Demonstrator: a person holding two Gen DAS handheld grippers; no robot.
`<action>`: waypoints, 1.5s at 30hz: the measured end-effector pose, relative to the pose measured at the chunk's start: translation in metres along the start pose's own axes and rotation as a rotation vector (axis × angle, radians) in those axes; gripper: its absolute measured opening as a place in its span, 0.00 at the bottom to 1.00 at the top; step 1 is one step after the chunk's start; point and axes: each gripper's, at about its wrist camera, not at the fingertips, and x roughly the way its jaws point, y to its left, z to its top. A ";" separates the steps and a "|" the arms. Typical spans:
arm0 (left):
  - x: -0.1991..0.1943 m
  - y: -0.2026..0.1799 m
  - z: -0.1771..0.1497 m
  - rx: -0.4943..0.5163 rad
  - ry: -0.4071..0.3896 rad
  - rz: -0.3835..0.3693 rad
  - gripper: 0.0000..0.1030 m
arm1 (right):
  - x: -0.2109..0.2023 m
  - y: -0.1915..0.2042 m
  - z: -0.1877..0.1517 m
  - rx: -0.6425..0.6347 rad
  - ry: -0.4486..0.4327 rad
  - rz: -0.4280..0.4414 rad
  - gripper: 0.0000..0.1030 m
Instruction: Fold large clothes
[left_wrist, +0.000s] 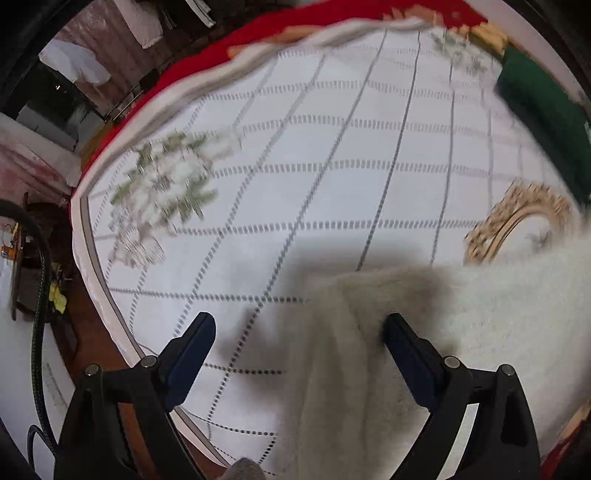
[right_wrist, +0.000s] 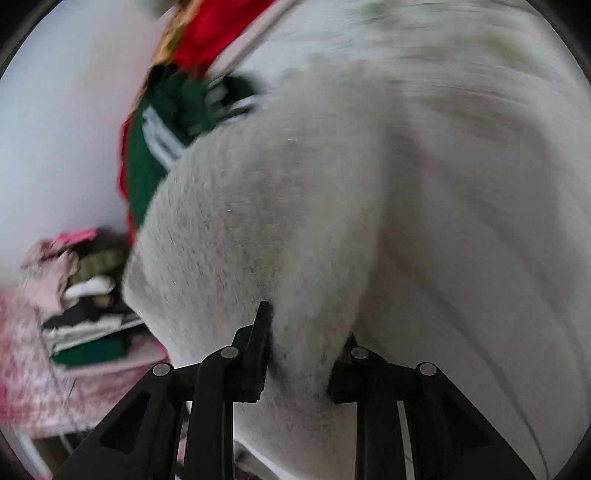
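A fluffy white garment (left_wrist: 480, 314) lies on the white grid-patterned cloth (left_wrist: 332, 147) at the lower right of the left wrist view. One fold of it runs down between the fingers of my left gripper (left_wrist: 301, 319), which stands open wide; its right finger (left_wrist: 406, 347) rests against the fabric. In the blurred right wrist view the same garment (right_wrist: 240, 221) fills the middle. My right gripper (right_wrist: 306, 323) is shut on a bunched part of it, and the fabric hides most of the right pad.
A green garment with white stripes (left_wrist: 535, 107) (right_wrist: 147, 166) lies at the edge of the cloth, over a red cover (left_wrist: 184, 66). A stack of folded clothes (right_wrist: 88, 306) sits on a pink surface at the left. A black cable (left_wrist: 40, 288) hangs beyond the cloth's left edge.
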 end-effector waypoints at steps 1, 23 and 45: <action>-0.006 0.002 0.002 0.000 -0.008 0.003 0.91 | -0.014 -0.014 -0.011 0.001 -0.003 -0.044 0.25; -0.015 -0.050 -0.014 0.018 -0.020 -0.047 0.90 | 0.029 0.079 -0.013 -0.404 0.047 -0.242 0.48; 0.032 -0.068 0.008 0.040 0.021 -0.109 0.80 | -0.037 0.073 -0.004 -0.552 -0.037 -0.251 0.63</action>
